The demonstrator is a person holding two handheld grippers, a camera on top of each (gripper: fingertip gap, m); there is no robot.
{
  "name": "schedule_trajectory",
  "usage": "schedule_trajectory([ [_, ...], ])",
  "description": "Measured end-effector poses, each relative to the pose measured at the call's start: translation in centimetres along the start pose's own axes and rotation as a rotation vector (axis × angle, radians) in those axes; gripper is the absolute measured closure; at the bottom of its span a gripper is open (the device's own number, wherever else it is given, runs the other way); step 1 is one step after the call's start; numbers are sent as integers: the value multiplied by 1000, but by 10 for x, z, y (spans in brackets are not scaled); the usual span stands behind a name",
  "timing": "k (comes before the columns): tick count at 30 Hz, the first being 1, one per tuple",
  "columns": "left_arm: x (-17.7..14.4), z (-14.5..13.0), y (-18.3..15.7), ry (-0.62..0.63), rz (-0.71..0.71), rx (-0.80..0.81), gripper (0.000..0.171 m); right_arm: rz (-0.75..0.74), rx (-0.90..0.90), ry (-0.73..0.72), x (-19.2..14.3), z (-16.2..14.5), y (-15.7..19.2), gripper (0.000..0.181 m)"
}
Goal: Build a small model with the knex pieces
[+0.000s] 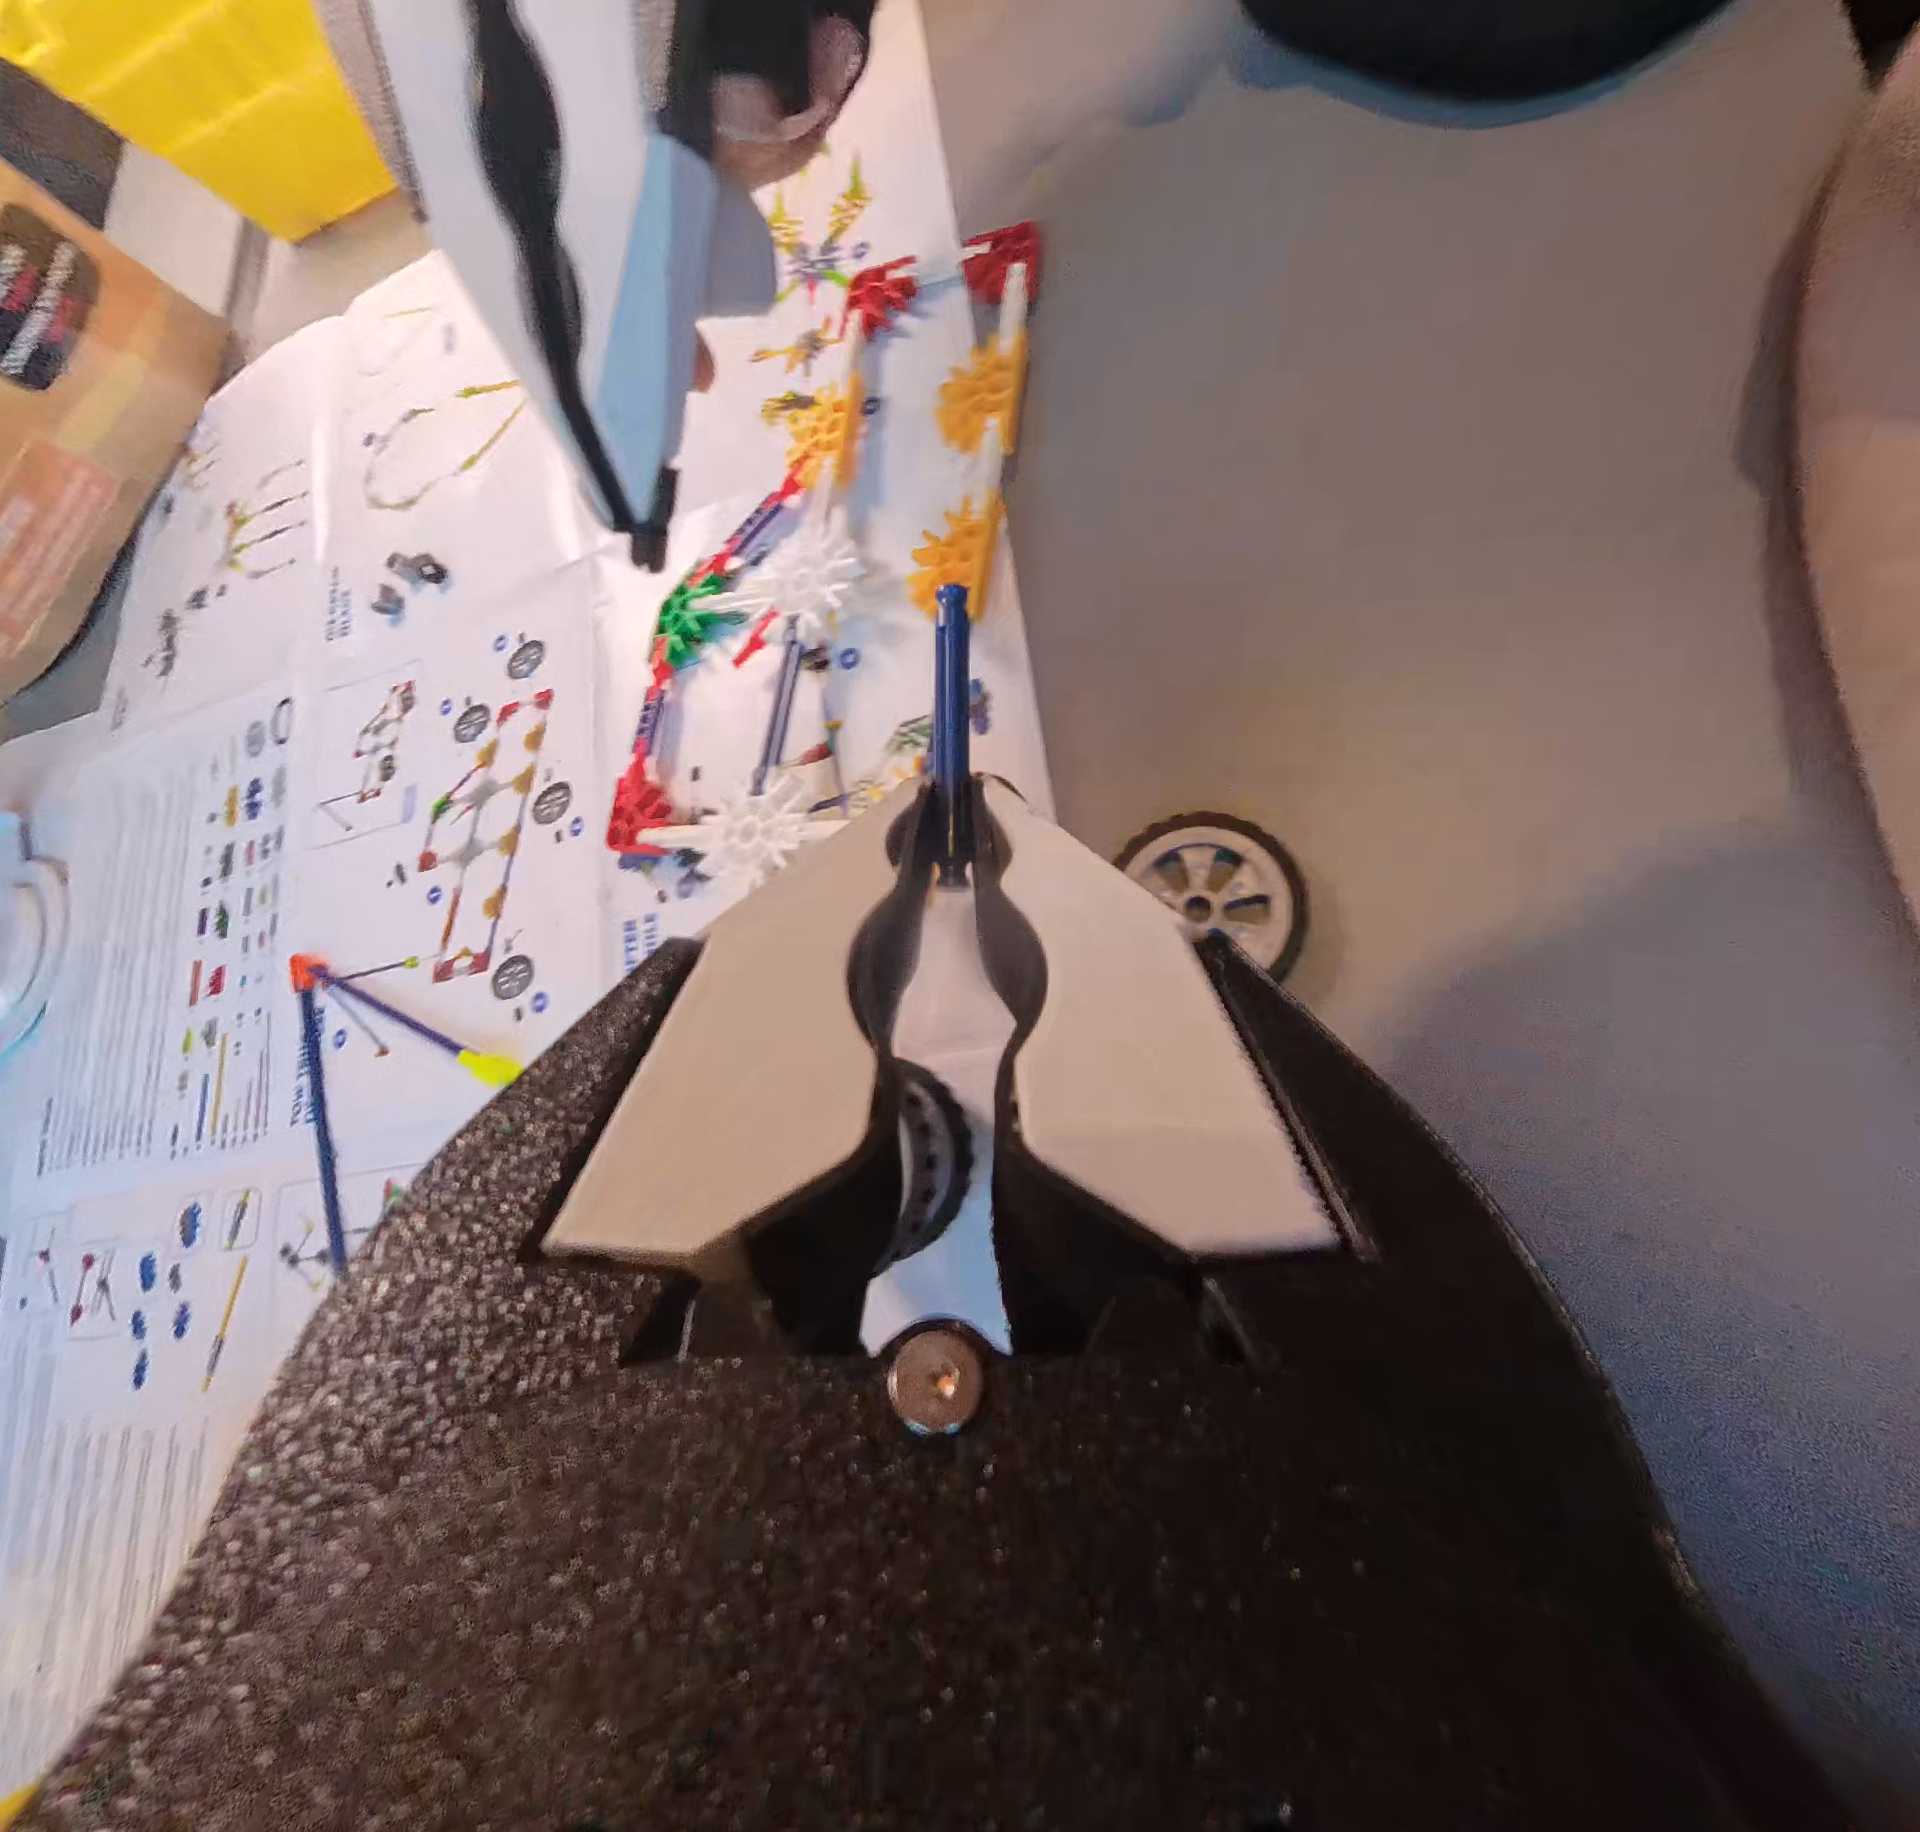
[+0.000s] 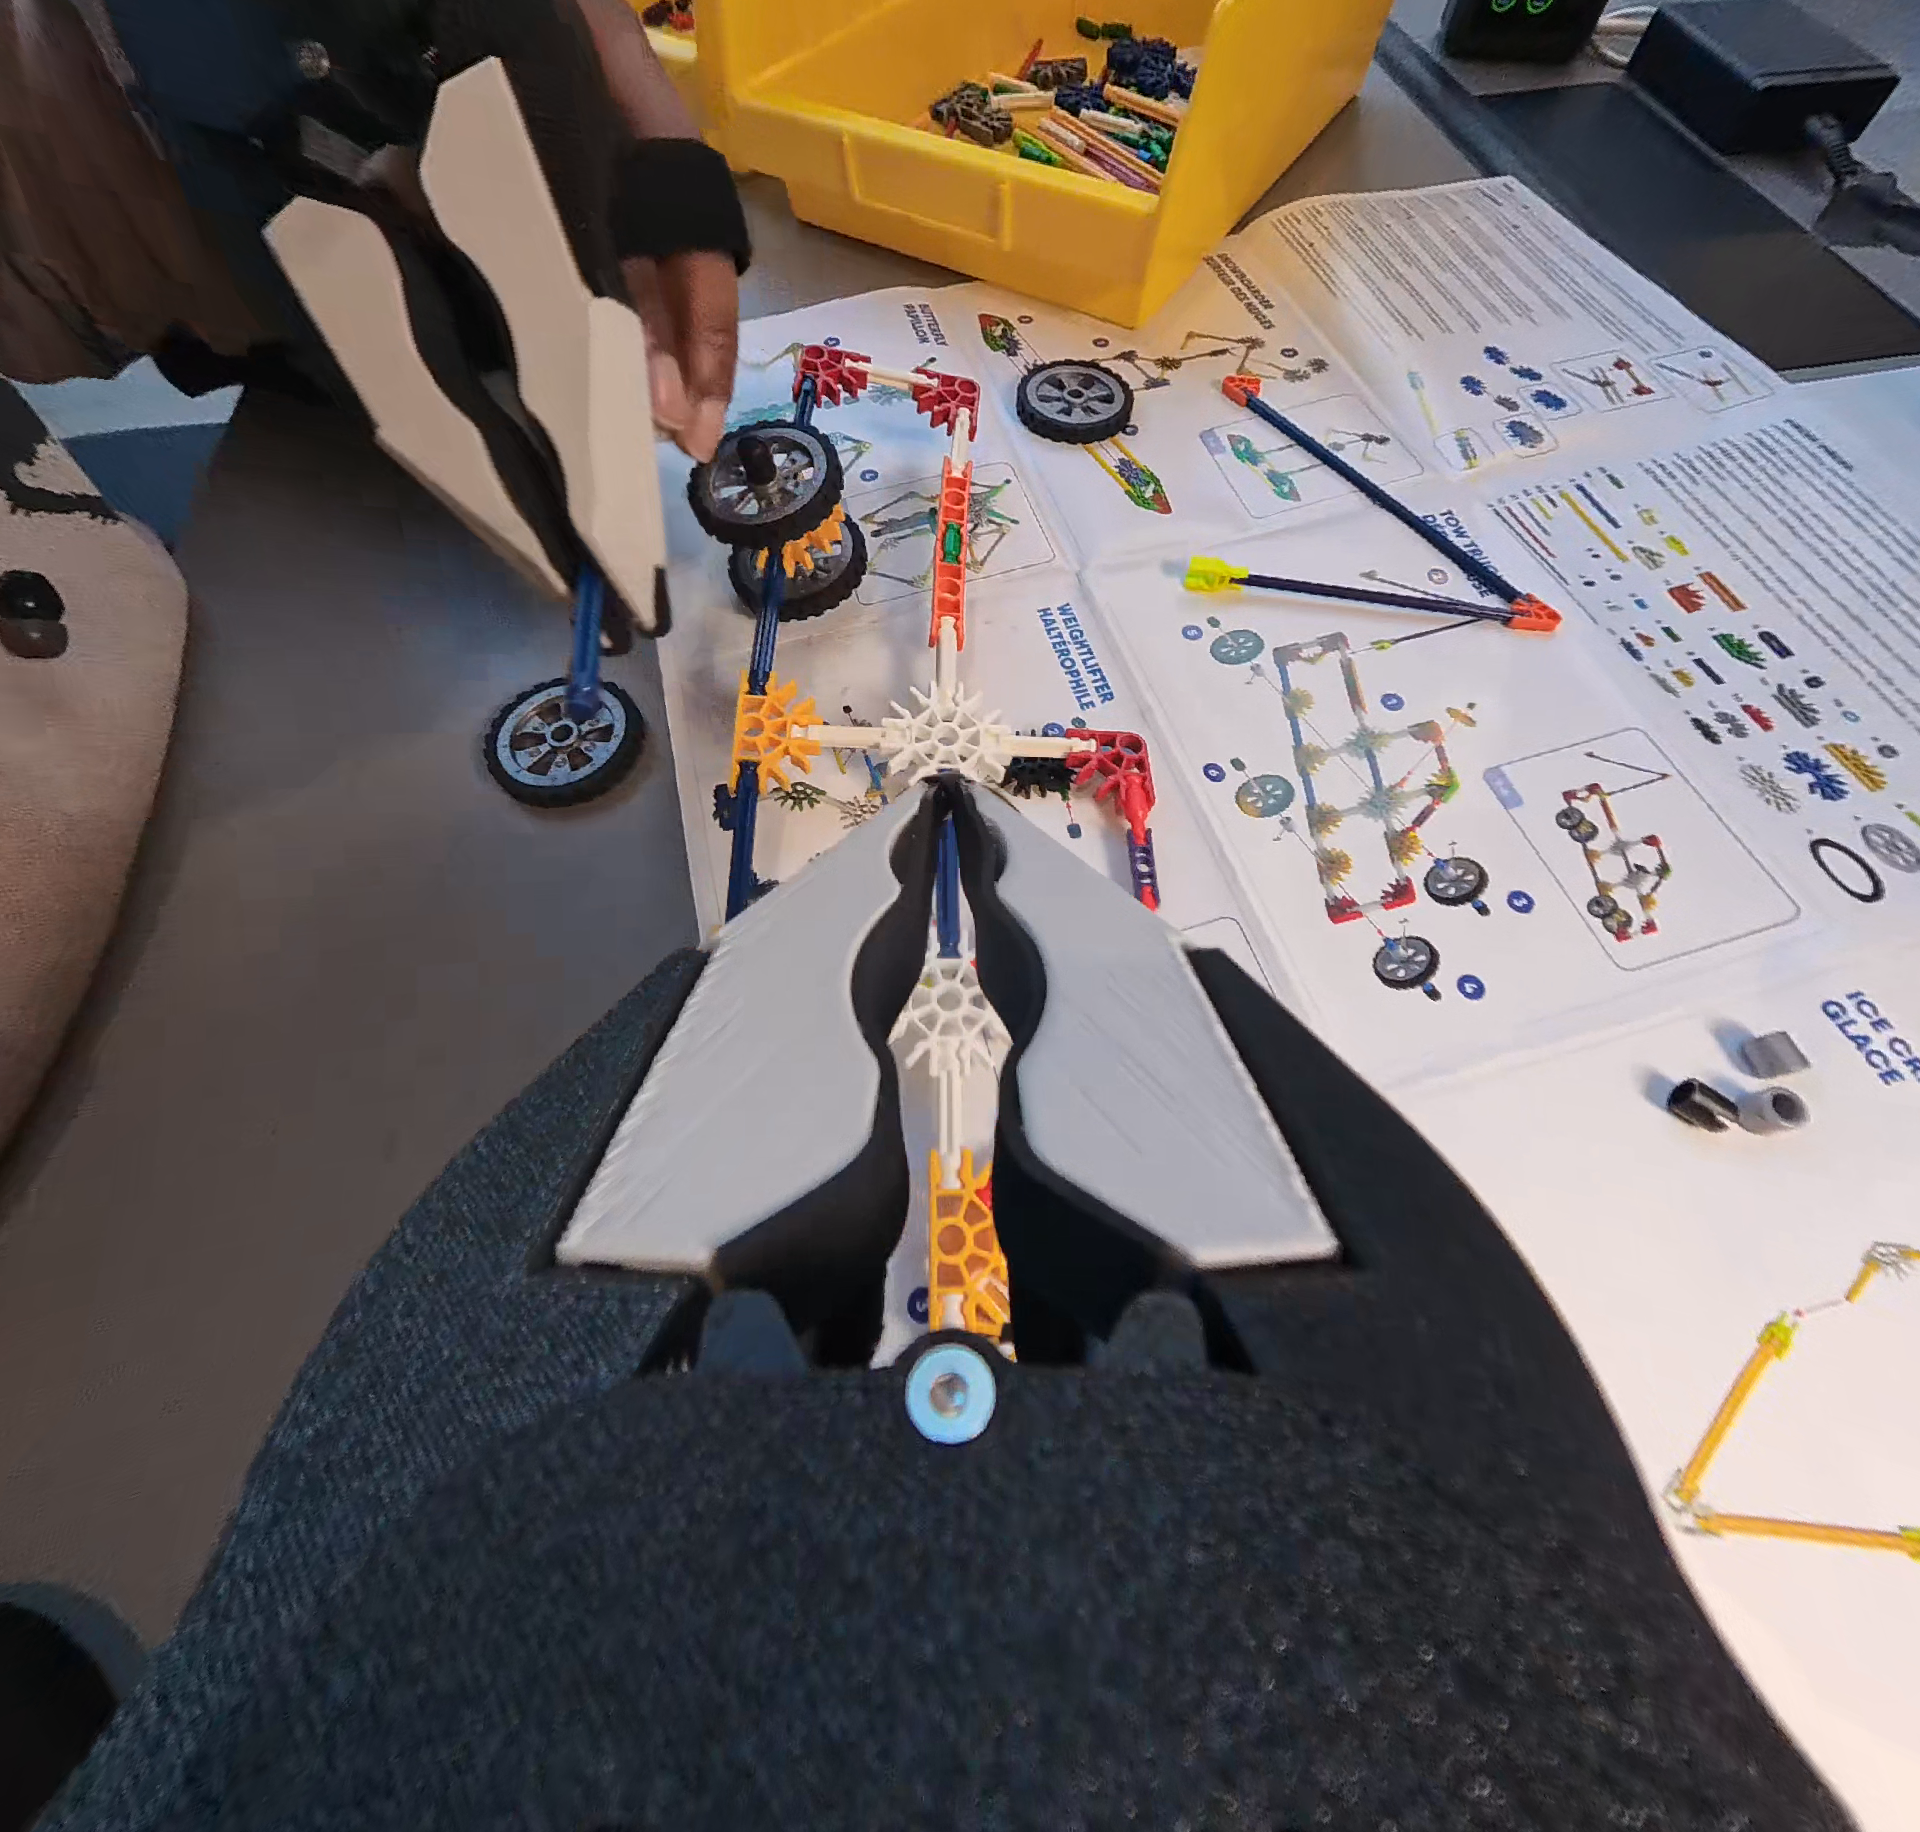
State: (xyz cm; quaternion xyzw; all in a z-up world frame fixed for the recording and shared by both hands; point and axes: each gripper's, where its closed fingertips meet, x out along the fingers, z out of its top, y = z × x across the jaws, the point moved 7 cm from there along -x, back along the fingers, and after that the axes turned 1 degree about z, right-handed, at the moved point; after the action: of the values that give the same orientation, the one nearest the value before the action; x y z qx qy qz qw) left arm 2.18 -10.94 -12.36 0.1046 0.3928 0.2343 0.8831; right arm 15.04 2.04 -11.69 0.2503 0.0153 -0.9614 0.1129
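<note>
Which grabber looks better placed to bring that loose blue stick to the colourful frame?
Left, probably. The left gripper is shut on the blue rod, close beside the frame; the right gripper is shut on the frame itself, so it is occupied.

Blue rod (image 1: 951,702) pinched in left claw (image 1: 948,826), tip on wheel (image 2: 564,740); frame (image 2: 940,733) in right claw (image 2: 945,795).

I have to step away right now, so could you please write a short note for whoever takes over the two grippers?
The left gripper is shut on a blue rod, near a loose wheel on the table.
The right gripper is shut on the toy frame, just behind its white star-shaped connector.
The frame lies on the instruction sheet; two stacked wheels sit at its far left corner.
A spare wheel lies on the sheet, and more parts are in the yellow bin.
</note>
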Motion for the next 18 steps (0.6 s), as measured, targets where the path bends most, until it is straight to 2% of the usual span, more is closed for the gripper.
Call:
schedule_trajectory([
  [2, 5, 3, -16, 55, -72, 20, 169, 6, -2, 0, 1, 0, 2, 181],
  [6, 24, -9, -32, 204, -59, 62, 169, 35, -2, -24, 3, 4, 6, 181],
  [10, 30, -11, -30, 203, -57, -5, 168, 78, -16, -58, 6, 9, 14, 181],
  [13, 21, -5, -19, 76, -70, -157, 161, 100, -39, -98, 9, 16, 21, 181],
  [18, -11, 10, 20, -380, -201, -687, 151, 84, -130, -246, 12, 41, 38, 181],
])
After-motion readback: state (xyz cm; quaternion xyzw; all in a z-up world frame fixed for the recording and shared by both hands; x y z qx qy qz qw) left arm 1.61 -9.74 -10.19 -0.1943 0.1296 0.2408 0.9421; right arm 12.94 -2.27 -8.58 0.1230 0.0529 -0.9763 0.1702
